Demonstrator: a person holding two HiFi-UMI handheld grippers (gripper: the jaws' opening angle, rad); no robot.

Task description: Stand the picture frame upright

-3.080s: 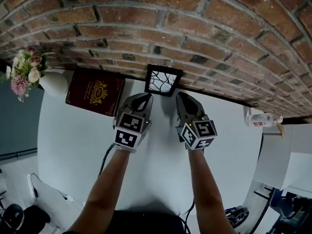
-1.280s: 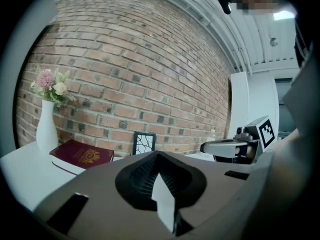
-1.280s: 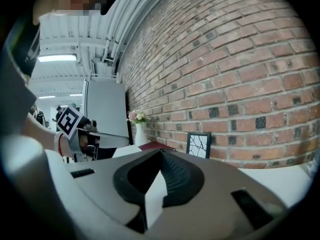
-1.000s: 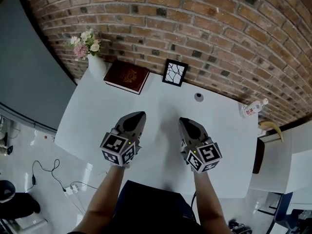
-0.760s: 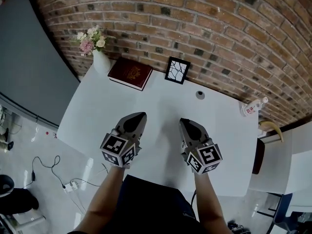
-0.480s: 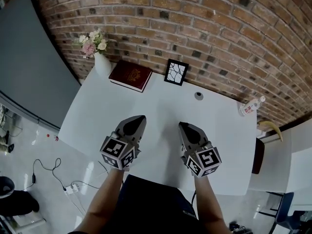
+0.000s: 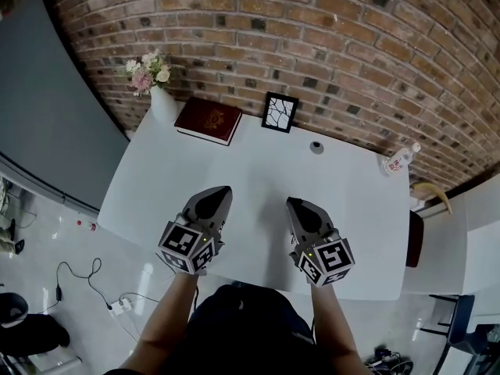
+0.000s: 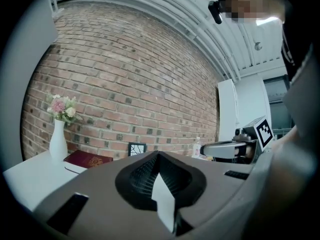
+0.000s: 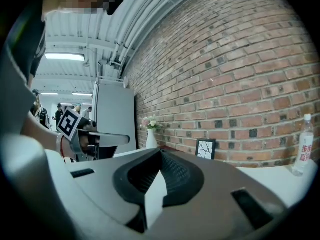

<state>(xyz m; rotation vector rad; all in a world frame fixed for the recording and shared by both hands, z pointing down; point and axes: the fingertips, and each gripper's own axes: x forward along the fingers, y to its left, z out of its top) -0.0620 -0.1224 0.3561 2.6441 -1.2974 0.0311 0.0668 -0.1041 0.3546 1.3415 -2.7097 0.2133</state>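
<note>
The black picture frame (image 7: 280, 112) stands upright at the back of the white table (image 7: 258, 170), leaning against the brick wall; it also shows small in the left gripper view (image 8: 136, 148) and the right gripper view (image 9: 205, 148). My left gripper (image 7: 221, 191) hovers over the table's near half, jaws shut and empty. My right gripper (image 7: 291, 204) is level with it to the right, also shut with nothing in it. Both are far from the frame and point toward the wall.
A dark red book (image 7: 208, 120) lies left of the frame, beside a white vase of flowers (image 7: 161, 100). A small round object (image 7: 316, 147) sits right of the frame, and a plastic bottle (image 7: 398, 162) lies at the far right corner. A grey panel (image 7: 47, 108) stands at left.
Both grippers have drawn back from the wall toward the table's near edge and risen a little; the view has widened. The frame stays upright where it was.
</note>
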